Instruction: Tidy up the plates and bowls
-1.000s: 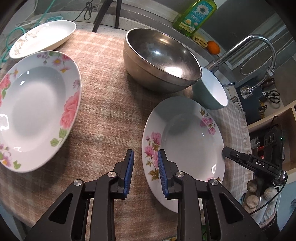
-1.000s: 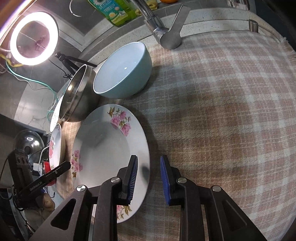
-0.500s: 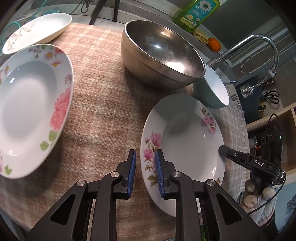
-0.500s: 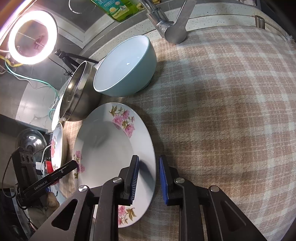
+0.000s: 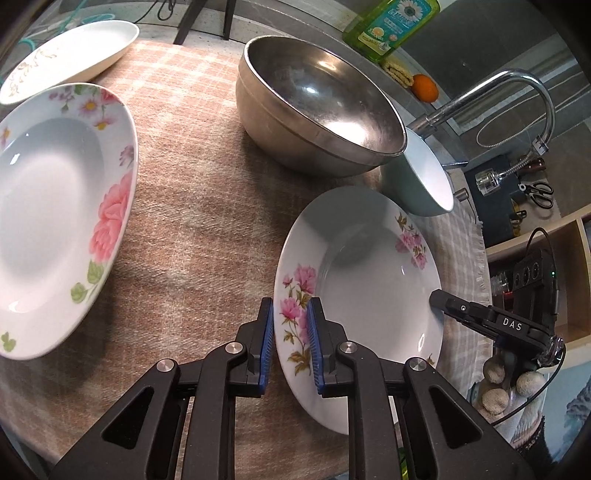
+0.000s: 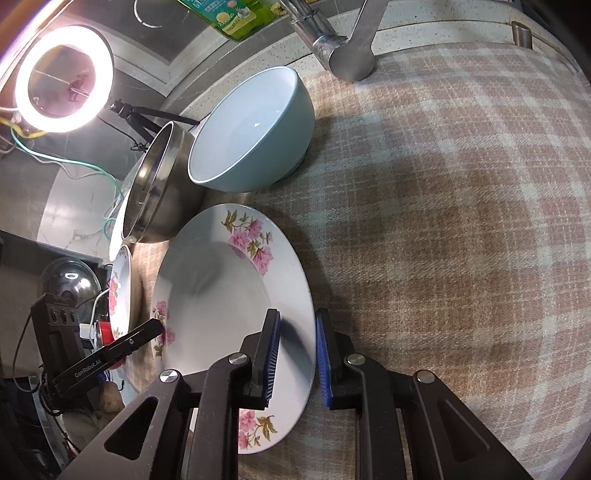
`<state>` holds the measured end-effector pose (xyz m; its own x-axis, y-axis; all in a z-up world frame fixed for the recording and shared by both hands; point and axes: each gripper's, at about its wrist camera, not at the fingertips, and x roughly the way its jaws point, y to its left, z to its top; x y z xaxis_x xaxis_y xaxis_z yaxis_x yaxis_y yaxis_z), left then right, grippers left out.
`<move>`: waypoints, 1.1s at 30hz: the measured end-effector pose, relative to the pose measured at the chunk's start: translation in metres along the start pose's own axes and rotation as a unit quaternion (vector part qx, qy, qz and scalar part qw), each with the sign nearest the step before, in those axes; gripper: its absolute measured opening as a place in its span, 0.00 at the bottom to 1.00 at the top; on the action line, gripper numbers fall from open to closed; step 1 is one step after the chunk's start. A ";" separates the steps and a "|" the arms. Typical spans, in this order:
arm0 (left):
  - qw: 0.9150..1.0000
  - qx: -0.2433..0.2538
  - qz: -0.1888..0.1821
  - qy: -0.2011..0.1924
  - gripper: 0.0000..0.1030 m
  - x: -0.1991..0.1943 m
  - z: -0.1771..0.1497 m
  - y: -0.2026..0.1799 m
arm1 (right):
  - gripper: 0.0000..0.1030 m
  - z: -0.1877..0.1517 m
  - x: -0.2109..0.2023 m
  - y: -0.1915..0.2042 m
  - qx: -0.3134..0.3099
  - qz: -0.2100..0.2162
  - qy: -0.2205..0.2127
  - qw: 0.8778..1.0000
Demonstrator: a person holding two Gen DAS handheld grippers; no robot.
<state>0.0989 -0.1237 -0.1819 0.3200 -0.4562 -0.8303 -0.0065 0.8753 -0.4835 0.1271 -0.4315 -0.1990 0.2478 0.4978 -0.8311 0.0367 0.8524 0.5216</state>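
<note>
- Both grippers have narrowed since a second ago, and the floral plate (image 5: 369,266) now sits with its rim between each pair of blue pads.
- At the left gripper (image 5: 290,341) the jaws are closing over the plate's near-left rim; whether the pads press on it I cannot tell.
- At the right gripper (image 6: 297,360) the jaws straddle the opposite rim with a small gap on each side, so no clamp shows.
- That plate is empty and lies on the checked cloth (image 6: 443,221) at the table's near edge.
- Just behind it stand a steel bowl (image 5: 321,107) and a pale blue bowl (image 6: 251,133), side by side, both empty.
- Farther left lie a rose-patterned plate (image 5: 62,214) and a white oval dish (image 5: 70,55), also empty; the frame cuts both off.
- Beyond the cloth are a faucet (image 5: 495,99), a green soap bottle (image 5: 391,26), an orange (image 5: 424,86) and a lit ring light (image 6: 62,77).
</note>
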 end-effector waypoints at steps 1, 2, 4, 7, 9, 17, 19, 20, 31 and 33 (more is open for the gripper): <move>1.000 -0.002 -0.001 0.000 0.15 0.000 0.000 0.001 | 0.17 0.000 0.000 0.001 -0.002 -0.002 0.000 1.000; 1.000 -0.002 -0.001 0.000 0.15 0.000 0.000 0.001 | 0.17 -0.001 0.000 0.001 -0.002 -0.002 0.000 1.000; 1.000 -0.002 0.000 0.000 0.15 -0.001 0.000 0.002 | 0.17 -0.002 0.000 0.002 -0.001 -0.002 0.001 1.000; 1.000 -0.002 0.001 -0.001 0.15 -0.004 -0.001 0.003 | 0.17 -0.006 0.001 0.005 0.001 -0.001 0.002 1.000; 1.000 -0.003 0.001 -0.001 0.15 -0.006 -0.001 0.005 | 0.17 -0.010 0.002 0.007 0.004 0.000 0.002 1.000; 1.000 -0.007 0.009 -0.003 0.15 -0.017 -0.007 0.019 | 0.17 -0.024 0.008 0.024 0.004 0.012 0.011 1.000; 1.000 -0.009 0.010 -0.003 0.16 -0.021 -0.009 0.024 | 0.17 -0.028 0.010 0.029 0.004 0.012 0.011 1.000; 1.000 -0.010 0.011 -0.004 0.16 -0.023 -0.010 0.026 | 0.17 -0.027 0.010 0.028 0.004 0.013 0.011 1.000; 1.000 -0.012 0.013 0.000 0.16 -0.036 -0.018 0.045 | 0.17 -0.049 0.018 0.052 0.004 0.013 0.012 1.000; 1.000 -0.010 0.013 0.001 0.16 -0.037 -0.019 0.048 | 0.17 -0.054 0.020 0.055 0.006 0.013 0.013 1.000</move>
<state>0.0690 -0.0676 -0.1791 0.3171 -0.4335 -0.8435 -0.0342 0.8836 -0.4670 0.0821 -0.3658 -0.1977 0.2232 0.5241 -0.8219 0.0430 0.8371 0.5454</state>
